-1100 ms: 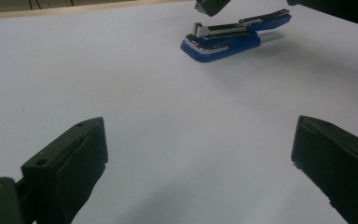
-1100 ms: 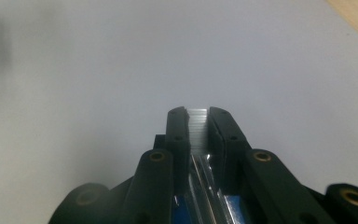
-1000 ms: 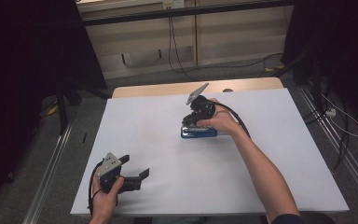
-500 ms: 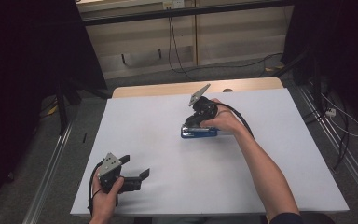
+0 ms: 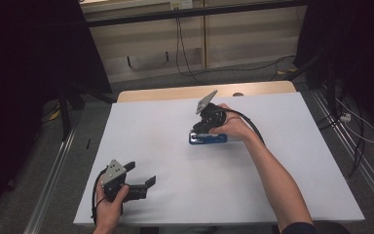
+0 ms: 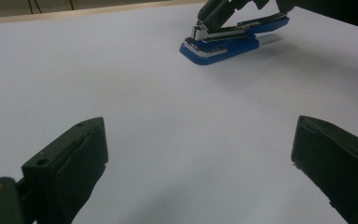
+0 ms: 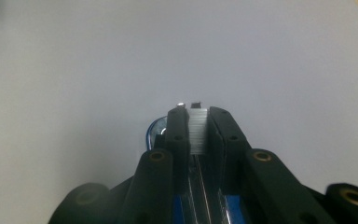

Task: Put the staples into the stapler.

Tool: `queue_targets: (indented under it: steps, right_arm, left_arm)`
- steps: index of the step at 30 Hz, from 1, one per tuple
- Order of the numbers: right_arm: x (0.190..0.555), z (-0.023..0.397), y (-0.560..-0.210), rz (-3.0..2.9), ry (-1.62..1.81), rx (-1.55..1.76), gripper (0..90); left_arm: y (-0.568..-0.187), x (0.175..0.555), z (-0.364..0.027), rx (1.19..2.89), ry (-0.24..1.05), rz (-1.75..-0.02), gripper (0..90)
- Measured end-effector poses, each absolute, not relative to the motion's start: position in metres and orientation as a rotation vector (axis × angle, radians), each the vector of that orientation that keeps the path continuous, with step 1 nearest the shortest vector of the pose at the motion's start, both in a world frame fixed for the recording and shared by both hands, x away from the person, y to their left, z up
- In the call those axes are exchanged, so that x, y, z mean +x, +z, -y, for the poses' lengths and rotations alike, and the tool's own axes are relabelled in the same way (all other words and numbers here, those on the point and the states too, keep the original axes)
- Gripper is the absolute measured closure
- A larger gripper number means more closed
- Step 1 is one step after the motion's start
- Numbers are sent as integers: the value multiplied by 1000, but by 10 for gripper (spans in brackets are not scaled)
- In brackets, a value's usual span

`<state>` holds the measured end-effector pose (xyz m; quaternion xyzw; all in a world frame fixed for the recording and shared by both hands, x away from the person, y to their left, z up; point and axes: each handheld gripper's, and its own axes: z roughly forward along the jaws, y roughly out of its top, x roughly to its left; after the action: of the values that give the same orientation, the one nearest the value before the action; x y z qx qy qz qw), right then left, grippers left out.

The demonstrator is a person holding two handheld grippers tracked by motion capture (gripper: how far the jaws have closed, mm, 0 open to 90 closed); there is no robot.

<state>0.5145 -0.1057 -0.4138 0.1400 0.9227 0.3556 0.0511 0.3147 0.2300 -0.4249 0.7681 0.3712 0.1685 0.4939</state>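
A blue stapler (image 5: 208, 138) lies on the white table (image 5: 282, 165) right of centre, its top swung up, as the left gripper view shows the stapler (image 6: 219, 44). My right gripper (image 5: 199, 127) leans down over its left end, shut on a silver strip of staples (image 7: 197, 130). The strip sits just above the stapler's metal channel (image 7: 200, 196) in the right gripper view, between the right gripper's (image 7: 197, 116) jaws. Near the front left corner, my left gripper (image 5: 140, 173) rests low over the table, open, and nothing lies between the left gripper's (image 6: 200, 154) jaws.
A wooden edge (image 5: 175, 92) runs behind the white table top. Cables (image 5: 185, 53) trail on the floor beyond, and metal rails (image 5: 53, 170) flank the table. A cable (image 5: 253, 129) loops from the right gripper along the forearm.
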Motion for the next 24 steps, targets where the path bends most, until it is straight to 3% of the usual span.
queue_targets:
  steps: [24]
  right_arm:
    - [513, 108, -412, -2807, 1084, 344, 792]
  left_arm:
    - [-426, 315, -230, 1871, 411, -909, 38]
